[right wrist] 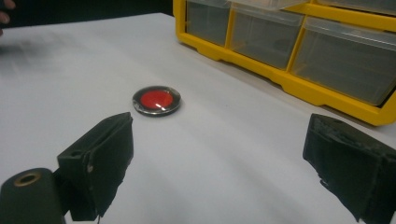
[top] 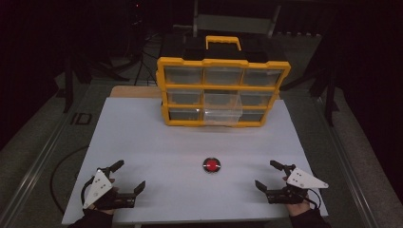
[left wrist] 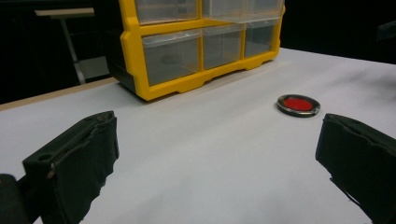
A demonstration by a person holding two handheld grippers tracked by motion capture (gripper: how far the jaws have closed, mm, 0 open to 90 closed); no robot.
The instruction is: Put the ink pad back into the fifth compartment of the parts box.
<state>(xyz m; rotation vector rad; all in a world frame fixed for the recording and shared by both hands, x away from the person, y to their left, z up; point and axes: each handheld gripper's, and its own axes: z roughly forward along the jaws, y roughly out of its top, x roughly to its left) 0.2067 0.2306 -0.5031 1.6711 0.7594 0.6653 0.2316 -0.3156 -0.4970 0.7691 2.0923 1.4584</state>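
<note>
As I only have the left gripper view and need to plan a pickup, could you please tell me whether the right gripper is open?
Observer: Yes, the right gripper is open, its jaws wide apart with nothing between them.
Operator: Thank you. Which gripper is nearer the red disc?
Observer: In the high view the red disc lies closer to the right gripper than to the left gripper.
Operator: And how many drawer rows does the organizer have?
Observer: The yellow organizer has three rows of three clear drawers.
</note>
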